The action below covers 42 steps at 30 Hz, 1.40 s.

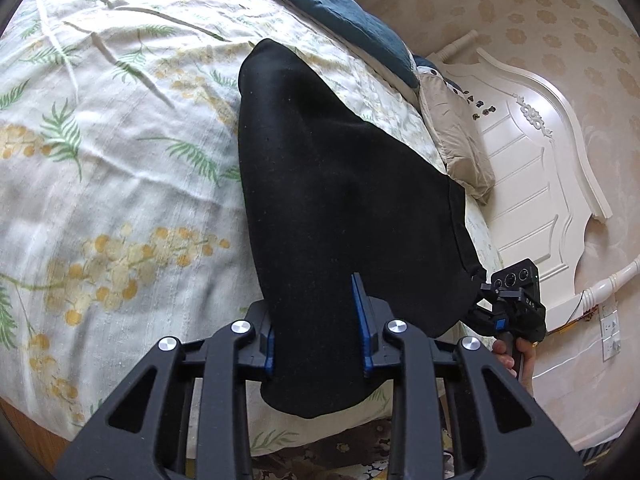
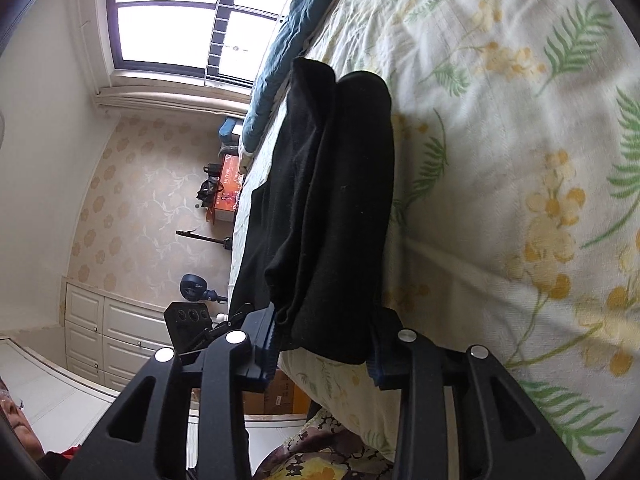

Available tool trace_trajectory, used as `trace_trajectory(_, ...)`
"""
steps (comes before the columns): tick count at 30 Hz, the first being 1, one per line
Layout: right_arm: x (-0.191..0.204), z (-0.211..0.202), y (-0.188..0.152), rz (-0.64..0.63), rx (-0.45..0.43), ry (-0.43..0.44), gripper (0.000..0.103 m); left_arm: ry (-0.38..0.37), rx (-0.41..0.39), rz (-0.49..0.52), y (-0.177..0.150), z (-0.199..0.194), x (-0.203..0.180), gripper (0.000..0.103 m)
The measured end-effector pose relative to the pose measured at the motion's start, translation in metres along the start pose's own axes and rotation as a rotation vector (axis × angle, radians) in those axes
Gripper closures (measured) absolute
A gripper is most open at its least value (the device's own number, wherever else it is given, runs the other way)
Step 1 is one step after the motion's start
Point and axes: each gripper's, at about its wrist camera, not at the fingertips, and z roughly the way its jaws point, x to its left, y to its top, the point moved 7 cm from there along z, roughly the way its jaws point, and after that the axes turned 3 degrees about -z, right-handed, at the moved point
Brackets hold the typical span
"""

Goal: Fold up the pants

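The black pants [image 1: 332, 184] lie along the near edge of the bed [image 1: 100, 128], stretched over its flowered cover, with the near end lifted off the cover and pinched at two corners. The left tongs [image 1: 318, 340] are closed on one corner, blue pads pressing the bunched cloth from both sides, jaws narrowed but not fully together because of the thickness between them. The right tongs [image 2: 326, 344] grip the other corner the same way, on several layers of the cloth; in the left wrist view this second tool shows at the right of the pants, with the person's hand [image 1: 516, 356] on its handle. The step in hand looks like carrying this gripped end over toward the far end, which rests on the cover near the blue quilt [image 1: 344, 12]. To do it well, both tongs should rise together and keep the edge between them taut and level, so the cloth does not sag or twist in the middle. The far end should stay put as an anchor; dragging would rumple it. The gripped edge is best laid square on the far edge before either grip is let go.
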Motion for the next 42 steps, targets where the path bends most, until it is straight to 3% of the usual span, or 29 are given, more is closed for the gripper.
trace_trajectory(10,-0.006,-0.002,0.000,0.005,-0.002,0.035,0.065,-0.010,0.000,0.026,-0.004,0.001,0.002,0.071)
trace_trajectory(12,-0.003,-0.004,0.000,-0.017,0.008,0.016,0.058,-0.001,-0.014,0.054,-0.004,-0.001,0.000,0.061)
trace_trajectory(14,0.004,-0.009,0.003,-0.057,0.010,-0.014,0.046,0.017,-0.029,0.070,-0.004,-0.006,0.000,0.038)
trace_trajectory(16,0.011,-0.020,0.014,-0.115,-0.022,-0.063,0.033,0.004,-0.059,0.073,0.000,-0.016,0.001,0.028)
trace_trajectory(20,0.012,-0.027,0.047,-0.120,-0.061,-0.071,0.025,-0.047,-0.101,0.046,0.018,-0.029,0.006,0.018)
trace_trajectory(23,0.011,-0.014,0.076,-0.129,-0.050,-0.054,0.024,-0.079,-0.059,0.014,0.043,-0.015,0.011,0.018)
trace_trajectory(28,0.005,0.014,0.113,-0.105,-0.042,-0.034,0.024,-0.071,-0.008,-0.015,0.085,0.023,0.024,0.018)
trace_trajectory(34,0.002,0.036,0.126,-0.135,-0.022,-0.078,0.024,-0.037,0.029,0.021,0.111,0.053,0.024,0.018)
trace_trajectory(38,0.006,0.048,0.127,-0.159,0.007,-0.061,0.024,-0.011,0.051,0.067,0.116,0.065,0.019,0.018)
trace_trajectory(39,0.006,0.050,0.126,-0.161,0.014,-0.063,0.030,-0.002,0.062,0.087,0.116,0.067,0.018,0.019)
trace_trajectory(40,0.005,0.054,0.123,-0.159,0.040,-0.065,0.051,0.011,0.066,0.101,0.116,0.068,0.017,0.026)
trace_trajectory(41,0.003,0.057,0.121,-0.140,0.057,-0.047,0.057,0.027,0.068,0.112,0.116,0.070,0.018,0.044)
trace_trajectory(42,0.002,0.058,0.121,-0.126,0.054,-0.035,0.060,0.029,0.077,0.124,0.115,0.071,0.018,0.050)
